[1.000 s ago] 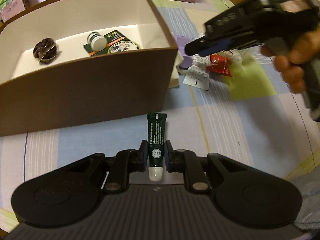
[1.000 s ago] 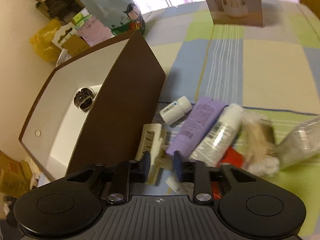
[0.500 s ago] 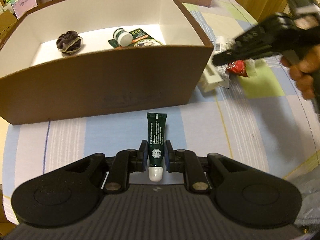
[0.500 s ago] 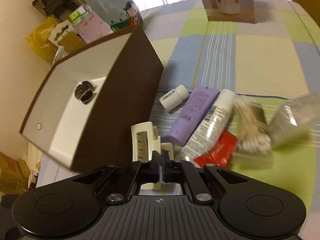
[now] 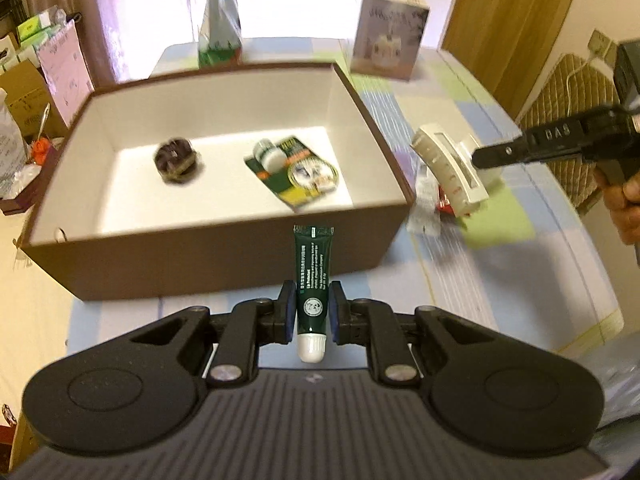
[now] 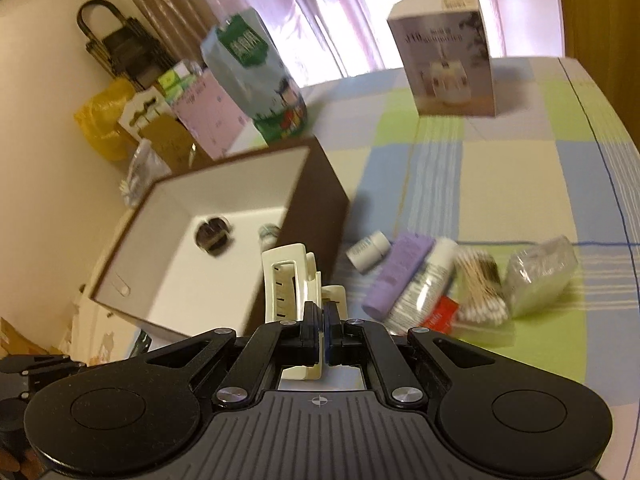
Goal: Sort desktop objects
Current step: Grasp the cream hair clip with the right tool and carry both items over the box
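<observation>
Left hand-held gripper (image 5: 311, 317) pinches green tube (image 5: 313, 276) before box rim (image 5: 224, 227) — right hand-held gripper (image 6: 323, 326) clamps hair clip (image 6: 289, 280) beside it.

The table (image 6: 500, 168) wears a checked cloth of blue, green and cream. On it rest an open brown box (image 5: 224, 252), a milk carton (image 6: 256, 76) and a printed carton (image 6: 444, 52) at the far end, and, beside the box, a small white bottle (image 6: 367, 251), purple tube (image 6: 398, 276), white tube (image 6: 426, 284), cotton swabs (image 6: 480, 288) and a clear packet (image 6: 538, 278).
</observation>
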